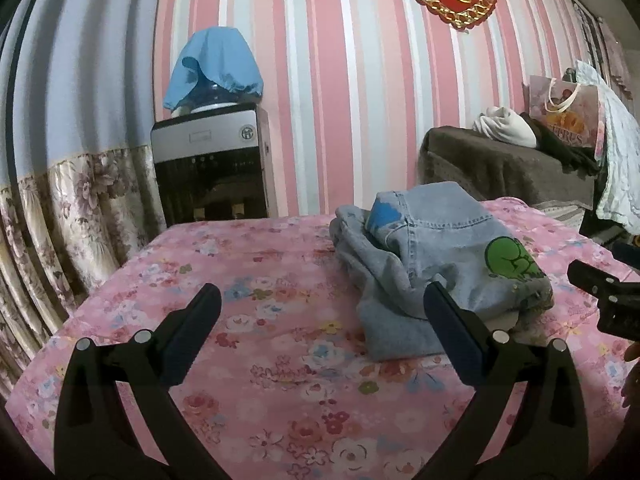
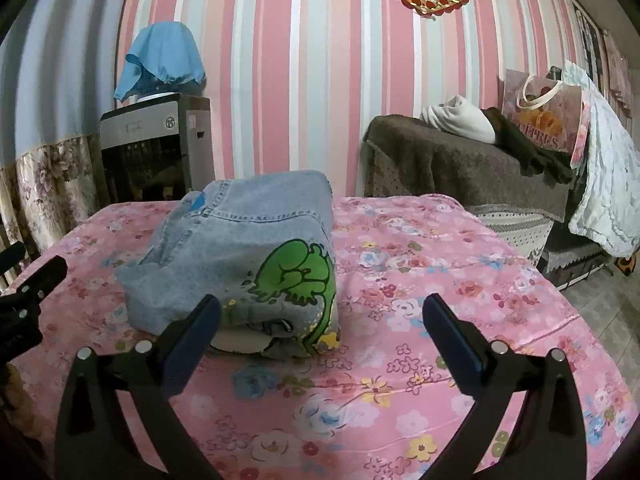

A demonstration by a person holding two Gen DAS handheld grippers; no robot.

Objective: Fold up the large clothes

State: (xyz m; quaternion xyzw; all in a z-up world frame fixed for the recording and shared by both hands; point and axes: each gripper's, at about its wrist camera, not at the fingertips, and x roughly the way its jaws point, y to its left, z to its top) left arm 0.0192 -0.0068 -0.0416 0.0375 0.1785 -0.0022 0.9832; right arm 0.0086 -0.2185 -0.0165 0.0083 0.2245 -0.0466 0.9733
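Garment: a denim garment (image 2: 240, 256) with a green cartoon print lies folded in a thick bundle, centre of the pink floral sheet (image 2: 440, 280)
Left gripper (image 1: 322, 320): jaws spread wide, holding nothing, near-left of the bundle
Right gripper (image 2: 322, 320): jaws wide apart, empty, near-right of it
Risk: the stiff top fold bulges and may spring open; a nudge from either finger could topple the layers
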